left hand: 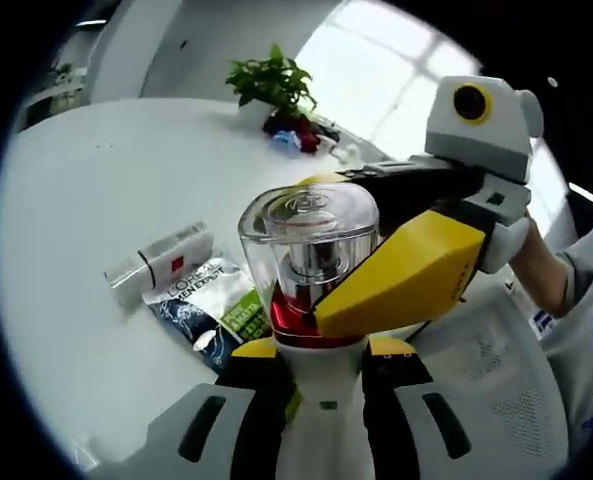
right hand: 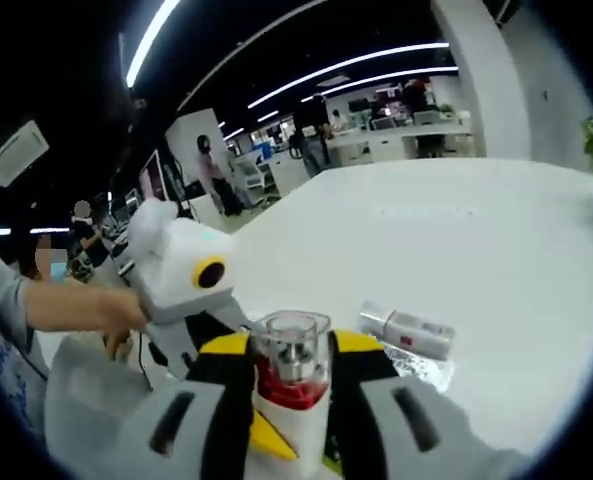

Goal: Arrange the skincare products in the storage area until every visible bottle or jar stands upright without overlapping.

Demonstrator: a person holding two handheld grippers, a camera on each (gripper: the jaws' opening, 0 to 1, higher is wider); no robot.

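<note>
A pump bottle (left hand: pixel 311 240) with a clear cap, red collar and white body stands upright between the yellow-tipped jaws of my left gripper (left hand: pixel 323 350), which is shut on its body. The right gripper reaches in from the right, one yellow jaw lying across the bottle's collar. In the right gripper view the same bottle (right hand: pixel 292 355) sits between the jaws of my right gripper (right hand: pixel 293 347), shut on its cap end. A white box (left hand: pixel 161 262) with a red square lies flat on the white table (left hand: pixel 96 170), next to green and blue sachets (left hand: pixel 211 308).
A potted plant (left hand: pixel 272 82) and small red and blue items (left hand: pixel 292 135) stand at the table's far side. White mesh (left hand: pixel 496 375) lies at the lower right. The box (right hand: pixel 411 330) and sachets (right hand: pixel 423 366) lie right of the bottle. People stand in the office behind.
</note>
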